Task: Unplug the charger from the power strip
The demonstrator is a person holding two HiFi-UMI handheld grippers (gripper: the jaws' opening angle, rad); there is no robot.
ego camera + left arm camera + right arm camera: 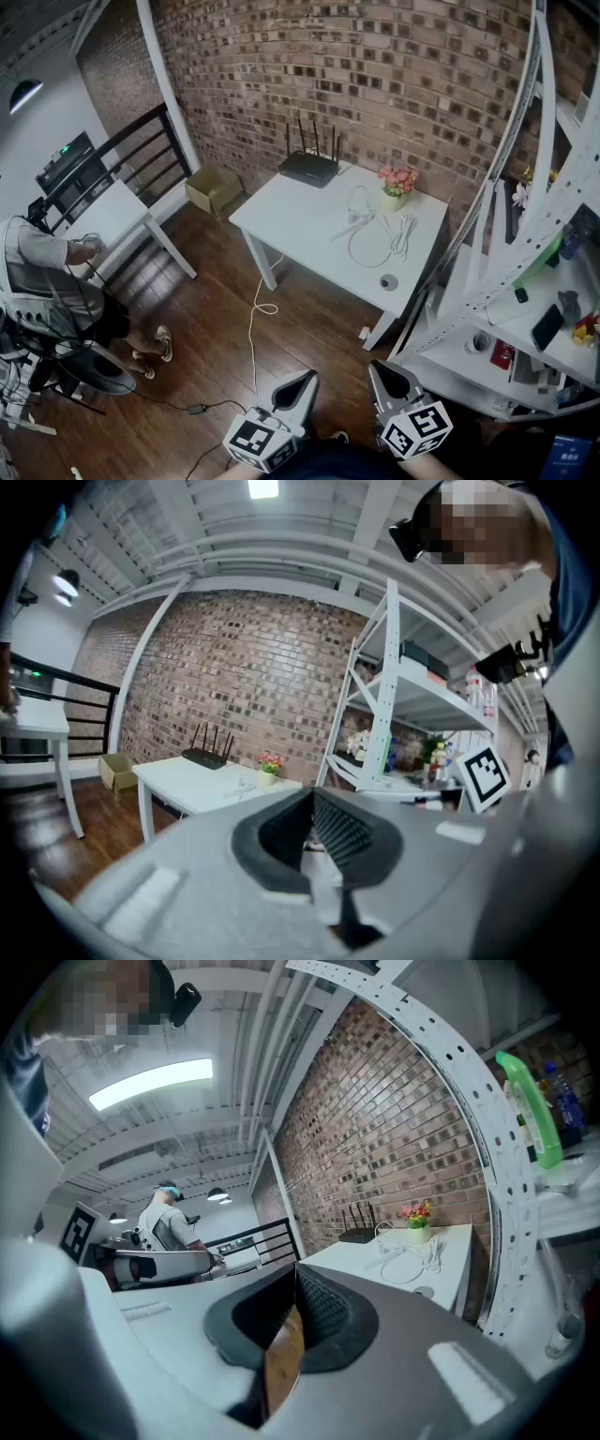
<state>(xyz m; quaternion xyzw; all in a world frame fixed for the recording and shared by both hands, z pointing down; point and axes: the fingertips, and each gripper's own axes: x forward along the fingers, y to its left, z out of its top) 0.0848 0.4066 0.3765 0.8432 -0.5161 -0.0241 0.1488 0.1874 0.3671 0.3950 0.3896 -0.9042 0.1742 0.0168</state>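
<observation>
A white power strip (359, 224) lies on the white table (291, 216) across the room, with white cables (375, 249) looped beside it. The charger is too small to make out. The right gripper view shows the strip (395, 1257) and cables (419, 1262) far ahead. In the left gripper view the table (187, 782) is distant. My left gripper (302, 382) and right gripper (379, 373) are held low at the near edge of the head view, far from the table. Both are shut with nothing between the jaws, as each gripper's own view confirms: left gripper (312, 799), right gripper (294, 1281).
A black router (309, 169) and a flower pot (395, 191) stand at the table's back. A white shelf unit (525, 309) holds several items on the right. A cardboard box (214, 190), a floor cable (254, 328), a second table (112, 211) and a person (47, 272) are to the left.
</observation>
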